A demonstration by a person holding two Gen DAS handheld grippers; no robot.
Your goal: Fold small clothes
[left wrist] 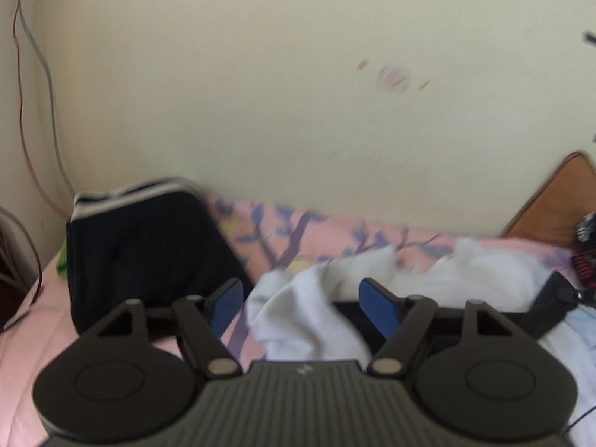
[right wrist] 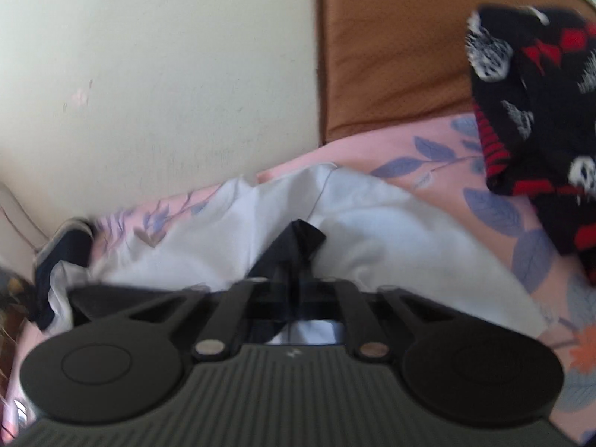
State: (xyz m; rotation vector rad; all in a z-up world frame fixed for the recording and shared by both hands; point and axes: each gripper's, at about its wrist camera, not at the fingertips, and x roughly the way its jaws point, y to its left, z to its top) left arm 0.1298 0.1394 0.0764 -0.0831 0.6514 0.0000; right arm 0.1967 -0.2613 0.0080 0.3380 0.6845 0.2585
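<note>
A crumpled white garment (left wrist: 309,316) with a black edge lies on the pink floral bedsheet (left wrist: 290,234). My left gripper (left wrist: 298,307) is open, its blue pads (left wrist: 376,307) on either side of a raised fold of the white cloth. In the right wrist view the same white garment (right wrist: 391,238) spreads over the sheet (right wrist: 495,205). My right gripper (right wrist: 298,260) is shut on a black piece of the garment (right wrist: 294,246) that sticks up between the fingers.
A folded dark garment with white stripes (left wrist: 141,246) lies at the left near the wall. A brown cushion (right wrist: 391,56) leans on the wall at the right. A black, red and white patterned garment (right wrist: 540,104) lies beside it. Cables (left wrist: 33,111) hang at the left corner.
</note>
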